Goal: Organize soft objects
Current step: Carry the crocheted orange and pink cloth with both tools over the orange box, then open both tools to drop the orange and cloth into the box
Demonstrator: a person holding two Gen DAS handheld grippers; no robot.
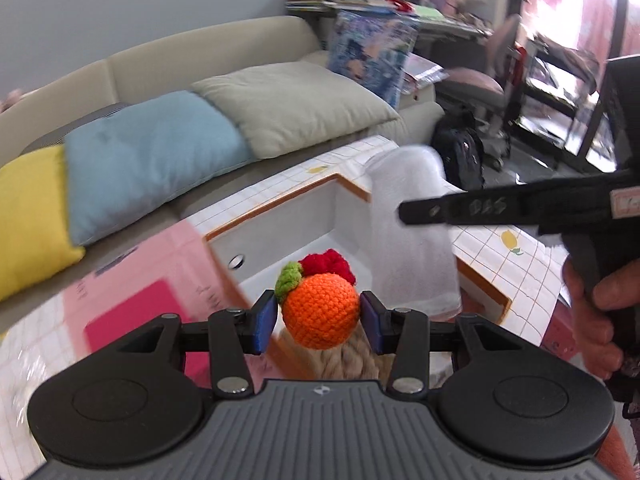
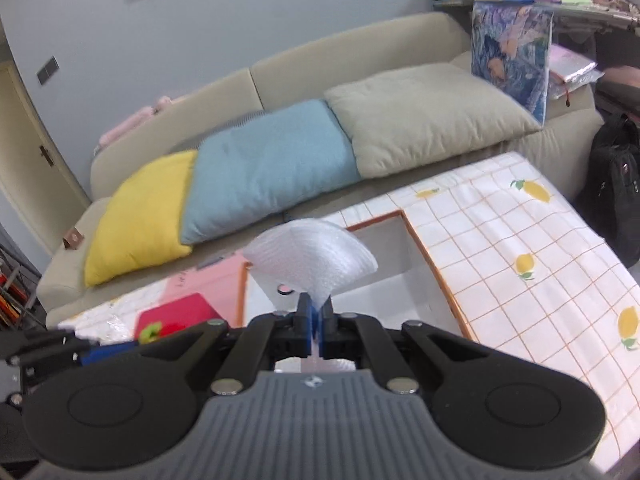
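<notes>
**Both tongs carrying soft things over the white box**

While the left tongs point(image 1: 319, 322) are sitting around a crocheted orange ball point(image 1: 320, 310), their blue pads point(image 1: 267, 320) are standing just beside it on either side; from the left wrist view I cannot tell whether the pads are actually pressing it or are a hair apart. The ball is wearing a green leaf tuft point(image 1: 289, 279) and a red tuft point(image 1: 329, 265) on top, and a beige knitted piece point(image 1: 348, 358) is showing directly below it. Behind the ball, a white open box point(image 1: 288, 236) with an orange rim is sitting on the tabletop point(image 2: 520, 240), which is covered by a checked cloth printed with lemons.

The right tongs point(image 2: 316, 330) are pinched narrow on a white cloth point(image 2: 312, 256), which is fanning out above the fingertips. In the left wrist view the same cloth point(image 1: 412, 232) is hanging down over the right-hand rim of the box, with the right tongs reaching in from the right and a hand point(image 1: 596, 312) gripping the handle.

A pink sheet point(image 1: 160, 280) is lying on the tabletop to the left of the box. Beyond the tabletop, a beige sofa point(image 2: 352, 60) is carrying a yellow cushion point(image 2: 140, 212), a blue cushion point(image 2: 268, 168) and a grey-beige cushion point(image 2: 428, 112) side by side.
</notes>
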